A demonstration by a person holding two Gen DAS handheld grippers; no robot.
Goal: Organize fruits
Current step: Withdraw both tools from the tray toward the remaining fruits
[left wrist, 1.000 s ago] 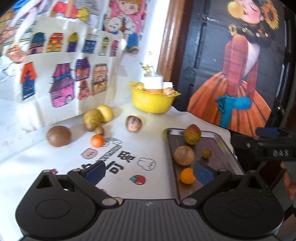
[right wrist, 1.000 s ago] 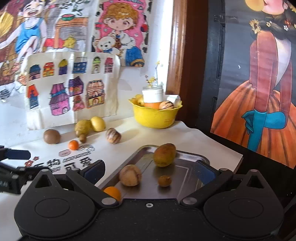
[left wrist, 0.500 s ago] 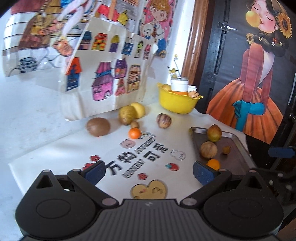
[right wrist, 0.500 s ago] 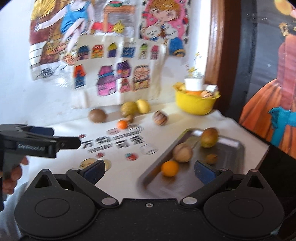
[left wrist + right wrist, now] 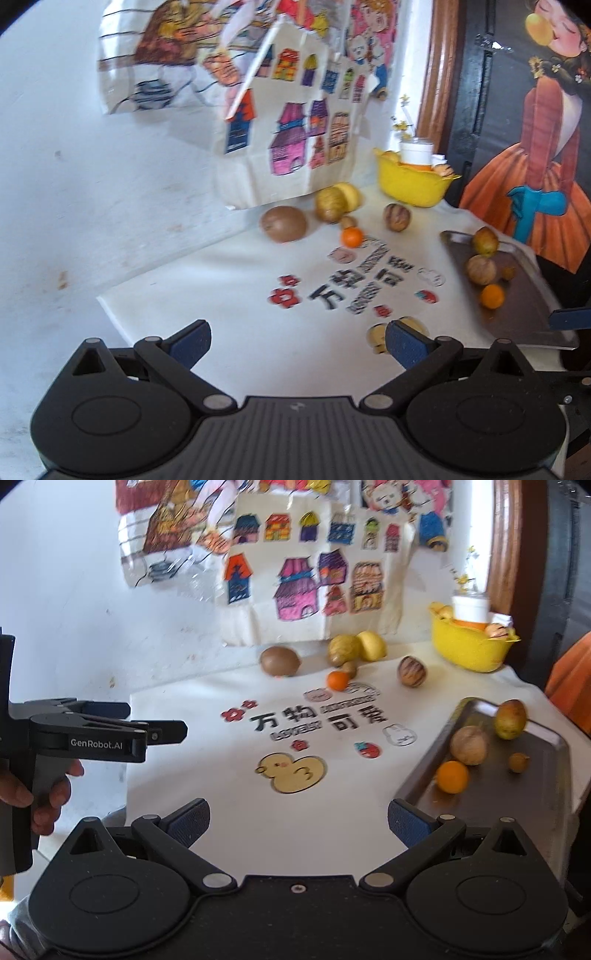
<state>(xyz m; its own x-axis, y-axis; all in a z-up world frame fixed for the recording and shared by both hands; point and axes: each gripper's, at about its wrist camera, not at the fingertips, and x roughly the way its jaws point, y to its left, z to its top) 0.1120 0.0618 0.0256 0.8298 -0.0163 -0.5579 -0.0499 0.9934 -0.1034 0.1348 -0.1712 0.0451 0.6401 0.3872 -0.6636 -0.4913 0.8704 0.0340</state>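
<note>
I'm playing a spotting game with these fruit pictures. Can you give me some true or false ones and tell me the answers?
1. Four fruits lie on the metal tray. True.
2. The right tool is squeezing an orange. False: it is open and holds nothing.
3. The yellow bowl stands at the back of the table, beyond the tray. True.
4. The small orange on the cloth sits on the duck picture. False: it lies farther back, near the brown fruit.
5. The left tool is open and empty. True.
</note>
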